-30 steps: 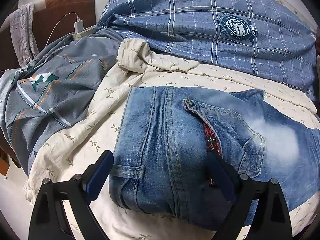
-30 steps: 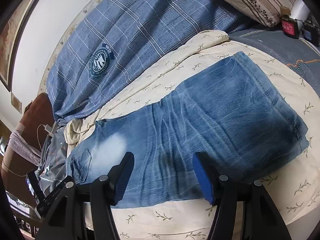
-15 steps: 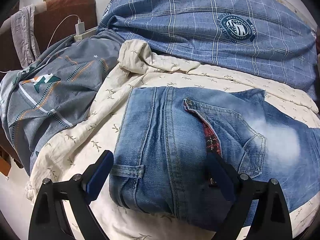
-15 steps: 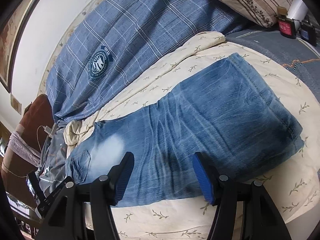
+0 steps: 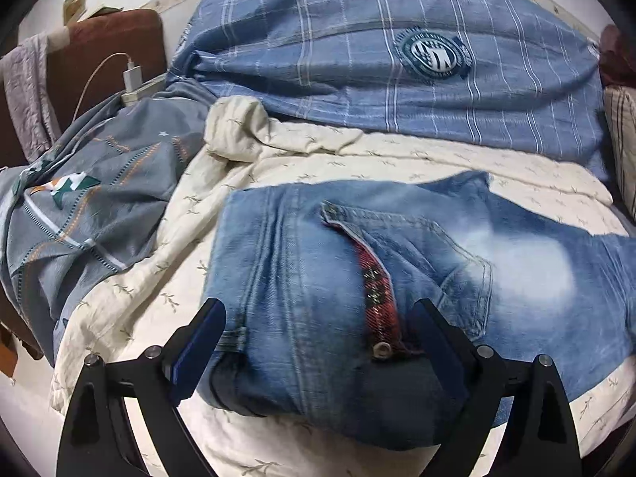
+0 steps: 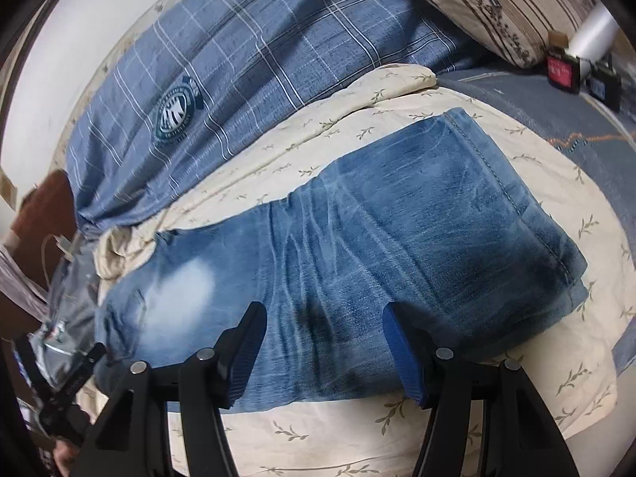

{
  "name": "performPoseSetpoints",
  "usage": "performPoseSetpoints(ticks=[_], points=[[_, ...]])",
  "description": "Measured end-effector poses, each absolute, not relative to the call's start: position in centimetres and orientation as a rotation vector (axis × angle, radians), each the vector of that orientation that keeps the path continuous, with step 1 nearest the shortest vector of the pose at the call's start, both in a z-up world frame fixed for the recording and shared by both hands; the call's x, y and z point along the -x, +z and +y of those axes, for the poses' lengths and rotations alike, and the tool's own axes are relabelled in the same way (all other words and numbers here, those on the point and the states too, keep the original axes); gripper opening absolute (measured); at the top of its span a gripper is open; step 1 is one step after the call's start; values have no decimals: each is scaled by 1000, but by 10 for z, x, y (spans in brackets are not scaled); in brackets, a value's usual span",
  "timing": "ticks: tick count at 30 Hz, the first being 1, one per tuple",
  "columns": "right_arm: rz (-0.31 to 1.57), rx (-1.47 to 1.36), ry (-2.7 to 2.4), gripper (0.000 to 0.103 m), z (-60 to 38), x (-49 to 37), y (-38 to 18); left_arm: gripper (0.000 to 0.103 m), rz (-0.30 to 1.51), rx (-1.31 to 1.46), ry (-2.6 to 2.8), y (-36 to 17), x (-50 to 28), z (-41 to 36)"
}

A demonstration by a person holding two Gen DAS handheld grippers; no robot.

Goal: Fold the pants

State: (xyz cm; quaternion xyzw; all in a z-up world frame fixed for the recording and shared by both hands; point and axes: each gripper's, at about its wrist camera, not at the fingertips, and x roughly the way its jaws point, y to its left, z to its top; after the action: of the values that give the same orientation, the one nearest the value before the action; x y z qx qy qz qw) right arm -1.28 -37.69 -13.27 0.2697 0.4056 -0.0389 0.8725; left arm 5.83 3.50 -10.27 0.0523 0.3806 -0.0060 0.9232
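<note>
Though round, the crest (image 5: 433,52) reads illegibly.

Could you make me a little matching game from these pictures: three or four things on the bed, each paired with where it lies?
Things:
1. faded blue denim jeans
2. blue plaid quilt with a round badge
3. white phone charger plug
4. striped floral pillow

Places:
A. on the power strip by the brown headboard
B. behind the cream sheet
C. top right corner, right wrist view
D. flat on the cream leaf-print sheet

Pairs: 1-D, 2-B, 3-A, 4-C

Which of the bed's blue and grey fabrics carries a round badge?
The blue plaid quilt behind the jeans; its round badge is unique. The grey quilt has stripes, the jeans none.
</note>
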Motion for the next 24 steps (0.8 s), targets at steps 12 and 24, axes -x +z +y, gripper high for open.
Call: performPoseSetpoints(ticks=[12,24], points=[[896,-442,-101,64,-364,7,-136,95,802,-103,-6,-109,-61,33],[626,-902,-120,65,-484,94,-122,95,725,-158,-163,-89,-38,-8]])
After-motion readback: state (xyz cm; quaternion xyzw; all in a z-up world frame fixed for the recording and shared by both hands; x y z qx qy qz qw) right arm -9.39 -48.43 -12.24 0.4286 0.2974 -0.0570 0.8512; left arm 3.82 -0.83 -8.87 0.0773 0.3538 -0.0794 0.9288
